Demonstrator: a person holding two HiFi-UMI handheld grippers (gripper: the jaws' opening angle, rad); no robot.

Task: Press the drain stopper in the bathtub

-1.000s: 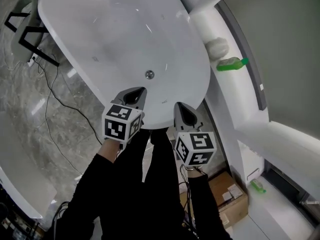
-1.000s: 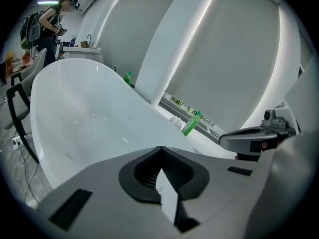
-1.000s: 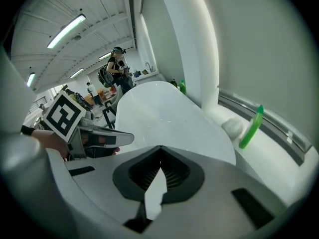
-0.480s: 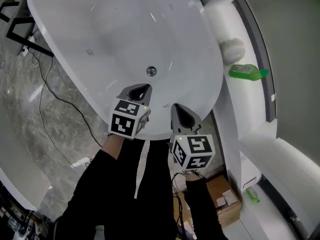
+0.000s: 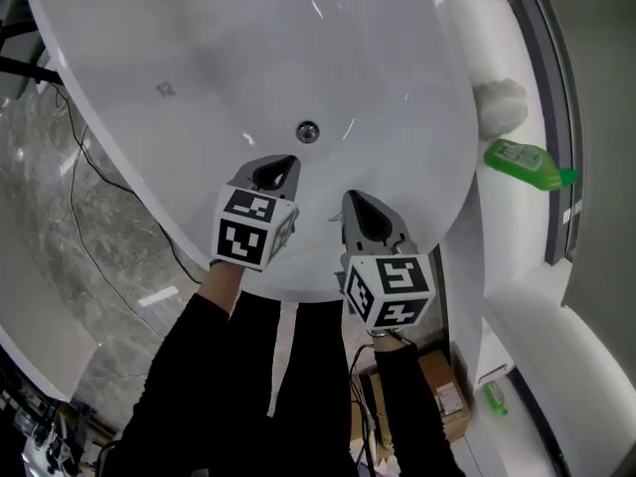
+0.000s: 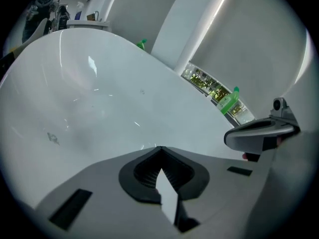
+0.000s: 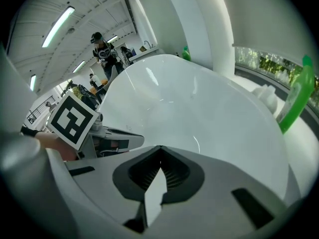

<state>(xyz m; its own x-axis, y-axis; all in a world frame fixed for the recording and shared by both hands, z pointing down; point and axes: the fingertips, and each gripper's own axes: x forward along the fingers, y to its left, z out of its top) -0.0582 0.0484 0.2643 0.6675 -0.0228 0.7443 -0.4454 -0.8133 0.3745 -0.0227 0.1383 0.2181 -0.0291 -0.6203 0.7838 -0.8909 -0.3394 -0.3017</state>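
The approach is going on: the left gripper [image 5: 275,170] and right gripper [image 5: 360,205] are hovering over the tub [image 5: 199,48], both with jaws closed on nothing; the stopper [image 5: 307,131] is lying untouched just ahead of the left one; next, I think, a closed tip is needing to descend onto it.

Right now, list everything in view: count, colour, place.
glossy white oval bathtub: 1, white, fills the head view
round metal drain stopper: 1, silver, tub floor, ahead of both grippers
green plastic bottle: 1, green, ledge right of the tub
fluffy white puff: 1, white, same ledge, beside the bottle
brown cardboard box: 1, brown, floor, lower right
left gripper: 1, grey, jaws together, empty
right gripper: 1, grey, jaws together, empty
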